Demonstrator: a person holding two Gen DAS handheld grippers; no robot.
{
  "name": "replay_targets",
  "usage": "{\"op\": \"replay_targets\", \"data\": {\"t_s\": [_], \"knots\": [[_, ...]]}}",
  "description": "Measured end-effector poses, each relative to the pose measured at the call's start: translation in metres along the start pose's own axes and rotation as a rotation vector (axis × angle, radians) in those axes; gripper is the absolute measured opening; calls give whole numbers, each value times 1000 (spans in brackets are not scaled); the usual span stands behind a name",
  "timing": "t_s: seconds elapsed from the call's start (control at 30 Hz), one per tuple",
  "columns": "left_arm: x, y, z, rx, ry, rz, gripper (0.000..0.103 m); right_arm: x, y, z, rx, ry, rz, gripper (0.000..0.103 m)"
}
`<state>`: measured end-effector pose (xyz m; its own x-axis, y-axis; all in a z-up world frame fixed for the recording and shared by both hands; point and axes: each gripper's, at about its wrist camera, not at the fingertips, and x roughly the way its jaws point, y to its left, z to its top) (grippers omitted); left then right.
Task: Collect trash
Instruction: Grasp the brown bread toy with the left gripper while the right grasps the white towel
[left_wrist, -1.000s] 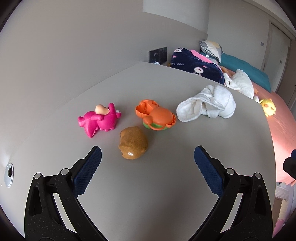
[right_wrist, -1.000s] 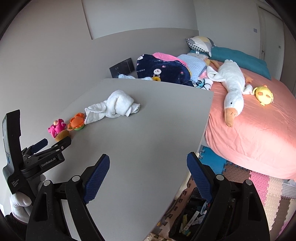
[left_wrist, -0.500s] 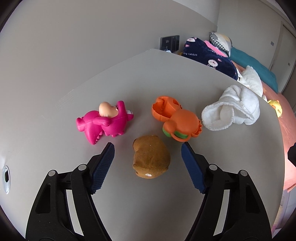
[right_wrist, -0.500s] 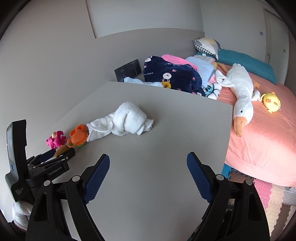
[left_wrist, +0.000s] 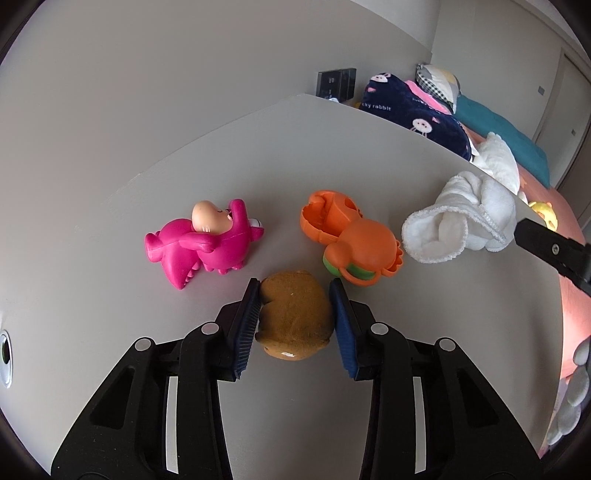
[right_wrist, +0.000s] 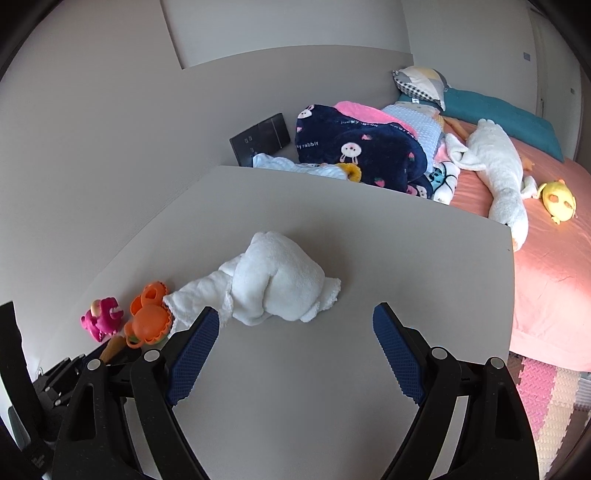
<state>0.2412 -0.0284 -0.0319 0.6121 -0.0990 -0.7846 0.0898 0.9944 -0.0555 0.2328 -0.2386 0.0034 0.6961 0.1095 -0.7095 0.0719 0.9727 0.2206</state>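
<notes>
Grey table (left_wrist: 332, 155) fills both views, w/ a bed (right_wrist: 546, 258) beyond its far edge. On the table, largest item is a rolled white towel (right_wrist: 273, 291) near the middle; right gripper (right_wrist: 295, 350) now hovers just in front of it, closer than a sec ago, jaws wide apart and nothing between them. Toward the wall side sit three small toys close together: an orange toy (left_wrist: 351, 240), a pink toy (left_wrist: 207, 240), and nearest the camera a brown toy (left_wrist: 295, 325). Left gripper (left_wrist: 295, 325) has just been closing: from spread wide w/ the brown toy lying ahead of it, jaws have come in so both blue pads (left_wrist: 245, 332) press the toy's sides, toy still resting on the table. Likely meaning: first pickup is secured but not lifted yet; next step prob. a lift and carry to wherever trash goes. No bin visible in either view, so drop-off spot can't be told.
</notes>
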Motion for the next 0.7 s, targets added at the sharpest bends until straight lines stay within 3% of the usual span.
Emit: {"op": "replay_targets", "data": {"t_s": [0.17, 0.3, 0.33, 0.4, 0.5, 0.6, 0.7], "knots": [[-1, 0, 0, -1, 0, 0, 38, 19, 2, 14, 51, 14, 22, 86], [-2, 1, -1, -5, -1, -1, 38, 36, 4, 20, 55, 44, -21, 85], [-2, 1, -1, -6, -1, -2, 38, 40, 4, 20, 50, 55, -29, 82], [-1, 1, -1, -7, -1, -3, 38, 47, 2, 21, 59, 86, 22, 63], [-1, 1, -1, -6, -1, -2, 38, 46, 3, 20, 65, 97, 43, 47], [-1, 1, 0, -7, -1, -4, 38, 35, 10, 19, 19, 52, 5, 38], [-2, 1, -1, -7, -2, -6, 38, 19, 14, 17, -46, -11, -43, 35]]}}
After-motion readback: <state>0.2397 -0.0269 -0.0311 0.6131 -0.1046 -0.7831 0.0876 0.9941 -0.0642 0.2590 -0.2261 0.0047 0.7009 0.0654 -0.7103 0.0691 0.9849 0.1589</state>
